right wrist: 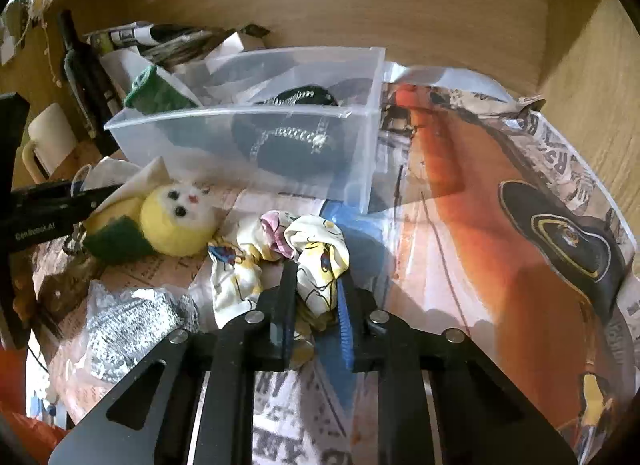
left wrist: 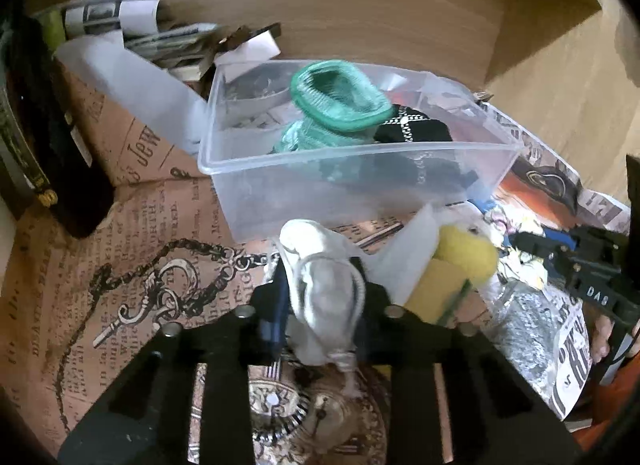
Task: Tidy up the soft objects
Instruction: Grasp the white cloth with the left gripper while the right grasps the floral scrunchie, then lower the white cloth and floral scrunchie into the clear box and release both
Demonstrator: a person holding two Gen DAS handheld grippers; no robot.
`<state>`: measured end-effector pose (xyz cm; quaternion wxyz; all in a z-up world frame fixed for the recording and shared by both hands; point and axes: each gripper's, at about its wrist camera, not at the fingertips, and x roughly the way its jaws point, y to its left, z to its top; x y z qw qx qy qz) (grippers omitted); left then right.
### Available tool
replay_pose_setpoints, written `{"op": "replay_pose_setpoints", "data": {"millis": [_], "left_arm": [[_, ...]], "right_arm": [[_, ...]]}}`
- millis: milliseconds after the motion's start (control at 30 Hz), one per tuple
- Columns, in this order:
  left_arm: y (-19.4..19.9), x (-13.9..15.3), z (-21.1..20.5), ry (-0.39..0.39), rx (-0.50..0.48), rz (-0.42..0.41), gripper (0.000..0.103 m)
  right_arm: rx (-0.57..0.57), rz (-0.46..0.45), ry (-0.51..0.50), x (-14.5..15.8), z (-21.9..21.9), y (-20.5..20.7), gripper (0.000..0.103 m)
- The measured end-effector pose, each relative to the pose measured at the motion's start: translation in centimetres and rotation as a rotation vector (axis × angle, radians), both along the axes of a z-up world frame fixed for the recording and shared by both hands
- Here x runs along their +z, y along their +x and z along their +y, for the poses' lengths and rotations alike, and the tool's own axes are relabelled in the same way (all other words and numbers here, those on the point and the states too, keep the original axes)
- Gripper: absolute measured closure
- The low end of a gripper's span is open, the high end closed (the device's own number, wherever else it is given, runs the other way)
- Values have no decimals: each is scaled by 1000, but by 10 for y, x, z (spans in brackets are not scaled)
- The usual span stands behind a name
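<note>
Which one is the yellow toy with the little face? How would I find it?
Find the clear plastic tub by the wooden back wall. Just in front of its near left corner, on the newspaper, lies the yellow plush toy. It is the only round fuzzy thing with a white face, two black eyes and a tiny red nose; the crumpled cartoon-print cloth beside it is flat fabric.

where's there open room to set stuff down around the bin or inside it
Open: the newspaper right of the clear plastic bin, and the key-print paper between the bin and the dark bottle. Inside, the bin's left end is barer. Crowded: in front of the bin, with the yellow plush toy, patterned cloth and silver mesh bag.
</note>
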<state>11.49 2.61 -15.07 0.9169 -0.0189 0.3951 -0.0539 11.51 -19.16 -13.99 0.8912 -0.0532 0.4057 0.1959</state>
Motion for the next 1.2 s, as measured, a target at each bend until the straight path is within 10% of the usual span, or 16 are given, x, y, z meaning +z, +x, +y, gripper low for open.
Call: {"op": "replay_pose_setpoints", "data": {"millis": [833, 1200], "left_arm": [[-20, 110, -4, -11, 0, -315, 81], [36, 116, -8, -39, -6, -298, 80]], "right_arm": [[-32, -323, 68, 92, 0, -3, 88], [-7, -367, 76, 106, 13, 22, 88]]}}
